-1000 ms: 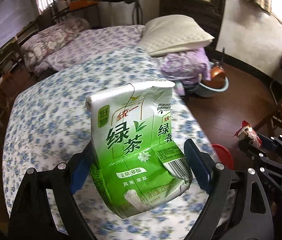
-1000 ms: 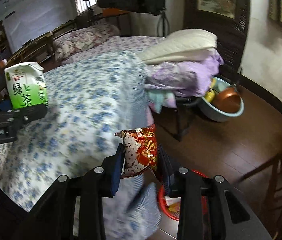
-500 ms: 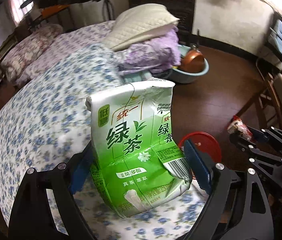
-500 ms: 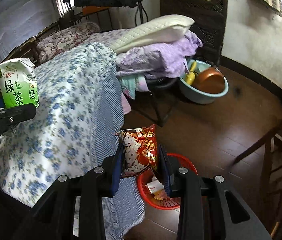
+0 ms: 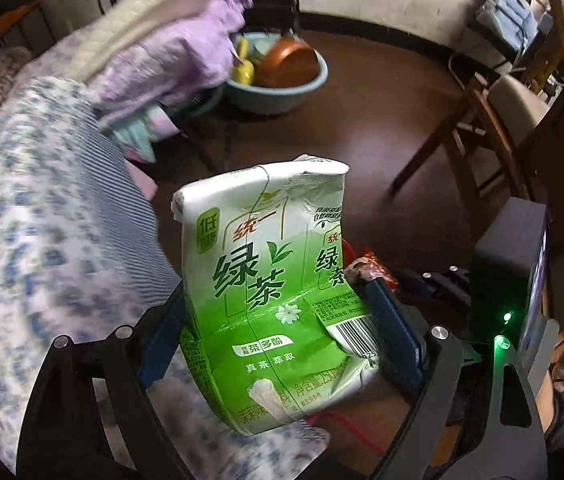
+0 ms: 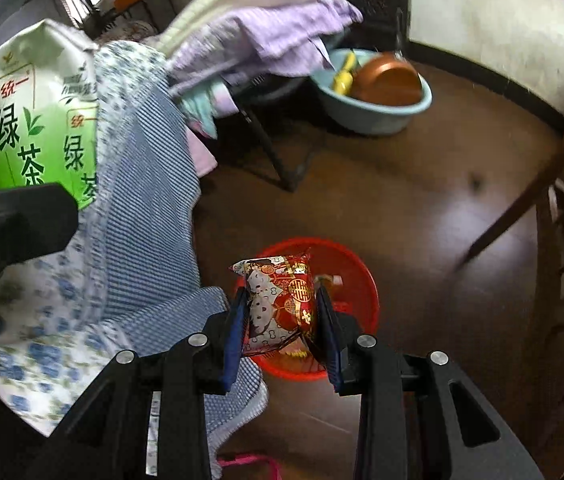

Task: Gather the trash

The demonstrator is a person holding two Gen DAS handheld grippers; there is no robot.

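A crumpled green-and-white tea carton (image 5: 270, 292) fills the left wrist view, and my left gripper (image 5: 278, 320) is shut on its lower half. The same carton (image 6: 38, 116) shows at the far left of the right wrist view. My right gripper (image 6: 282, 312) is shut on a small red-and-white snack packet (image 6: 282, 300). That packet hangs above a red round bin (image 6: 354, 280) on the brown floor, which holds some scraps. In the left wrist view the carton hides most of the bin, and the packet (image 5: 366, 268) peeks out beside the carton.
The bed's floral and blue-checked cover (image 6: 138, 208) hangs down left of the bin. A pale blue basin (image 6: 378, 112) with a copper pot stands further back. A folding stand (image 6: 274, 152) bears purple bedding. Wooden chairs (image 5: 494, 120) stand at the right.
Both grippers have swung from over the bed toward the floor and sunk lower. The red bin has come into view under the right gripper. Both grips are unchanged.
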